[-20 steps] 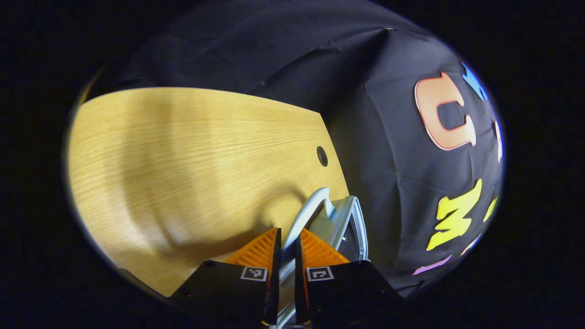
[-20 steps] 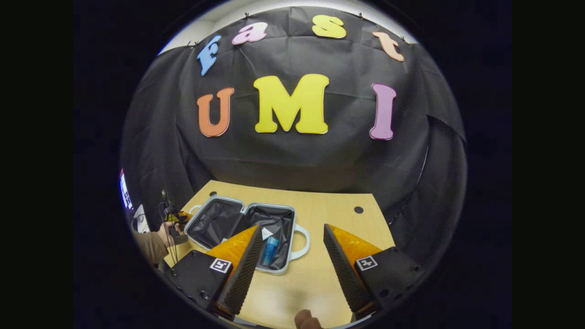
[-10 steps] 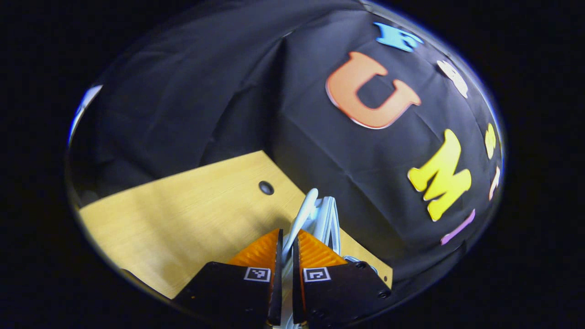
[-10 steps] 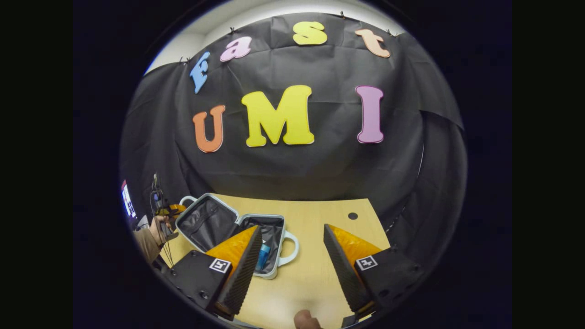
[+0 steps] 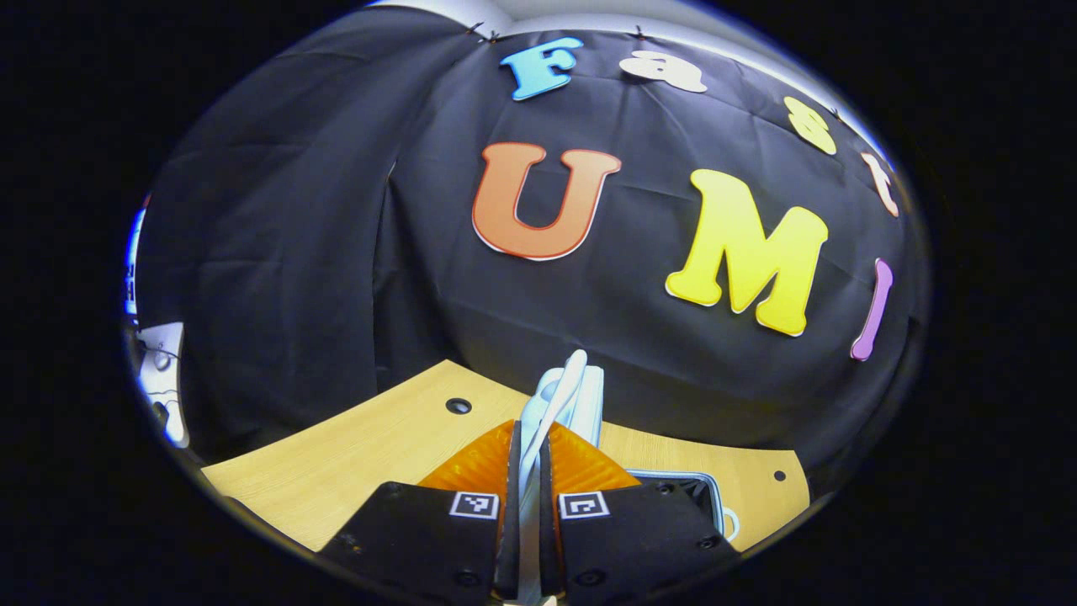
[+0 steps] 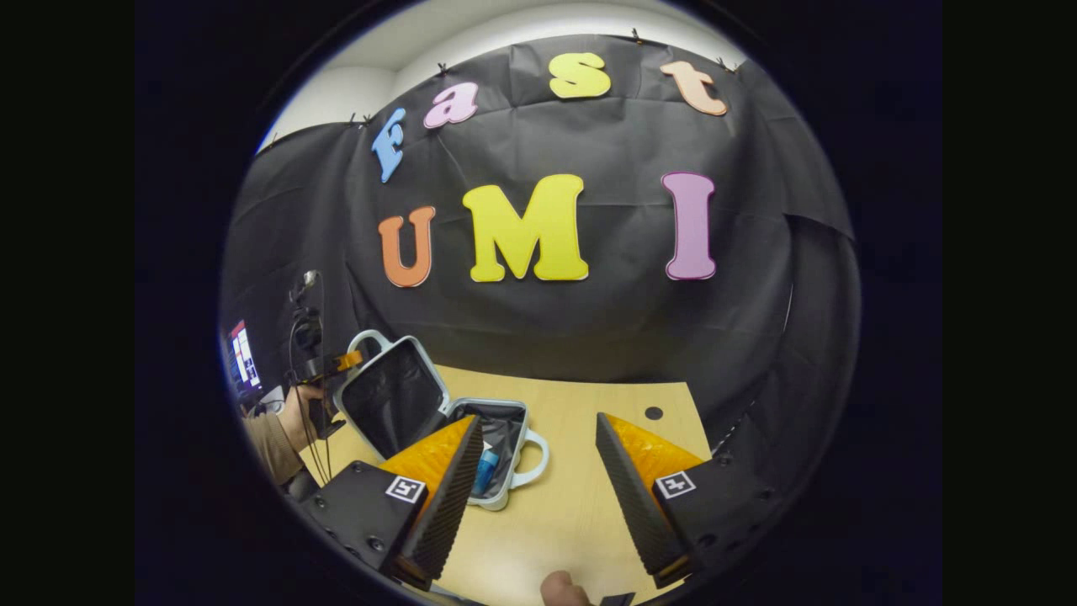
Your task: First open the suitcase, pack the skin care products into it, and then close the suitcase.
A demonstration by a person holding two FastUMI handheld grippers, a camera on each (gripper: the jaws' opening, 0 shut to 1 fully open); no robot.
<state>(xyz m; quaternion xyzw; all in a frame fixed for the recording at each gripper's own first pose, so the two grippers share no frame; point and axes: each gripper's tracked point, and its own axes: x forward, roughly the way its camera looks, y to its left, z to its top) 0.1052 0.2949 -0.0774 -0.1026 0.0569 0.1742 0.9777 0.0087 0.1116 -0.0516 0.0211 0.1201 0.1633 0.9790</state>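
Observation:
The pale suitcase (image 6: 496,497) lies on the wooden table (image 6: 589,513), its black-lined lid (image 6: 391,396) raised to a steep tilt. A blue skin care bottle (image 6: 486,468) lies in the base half. My left gripper (image 5: 528,433) is shut on the lid's handle (image 5: 562,389), and the lid's edge (image 5: 594,396) stands just past it. In the right gripper view, that left gripper (image 6: 341,363) sits at the lid's top left corner, held by a hand (image 6: 296,414). My right gripper (image 6: 538,418) hangs open over the table, right of the suitcase, holding nothing.
The base half's rim (image 5: 683,481) and its own handle (image 6: 535,459) point toward the table's middle. Small round holes (image 6: 654,413) (image 5: 458,406) mark the tabletop near the black cloth wall. A lit screen (image 6: 244,358) stands at the far left.
The left gripper has swung upward with the handle, lifting the lid from flat on the table to steeply tilted. The right gripper has stayed open in nearly the same place.

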